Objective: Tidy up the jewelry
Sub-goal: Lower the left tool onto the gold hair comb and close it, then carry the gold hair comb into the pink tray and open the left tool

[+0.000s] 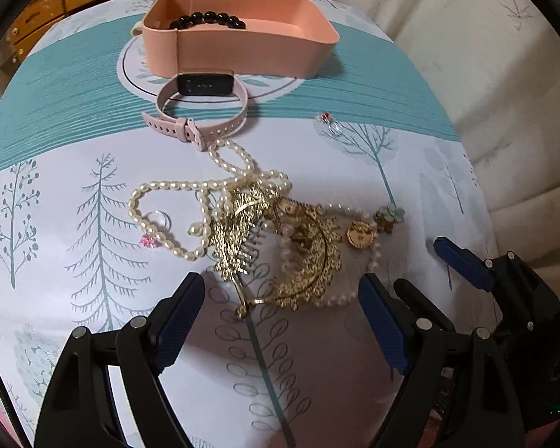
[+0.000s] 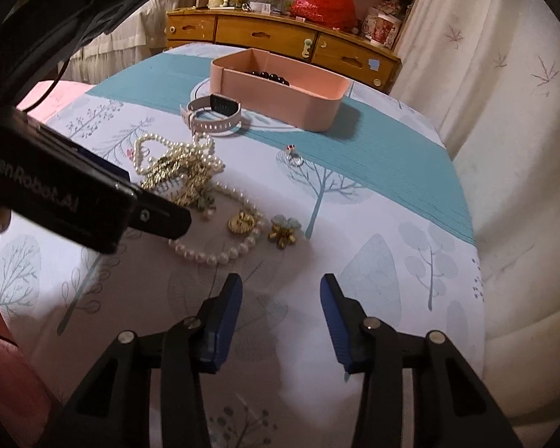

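the gold hair comb point(image 1: 239, 235) lies in the jewelry pile directly ahead of the left gripper point(image 1: 282, 291), jaws spread and empty; the right gripper point(image 2: 280, 291), half-open and empty, stands farther off.

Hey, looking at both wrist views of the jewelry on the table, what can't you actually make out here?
- Pink box: the near wall hides its floor in both views; only part of the black bead bracelet shows.
- Gold pieces and pearl necklace: tangled, so separate items cannot be counted.
- Right wrist view: the left gripper's body covers the pile's left side.
- Small ring: too small for detail.
- Watch: its screen is unreadable.
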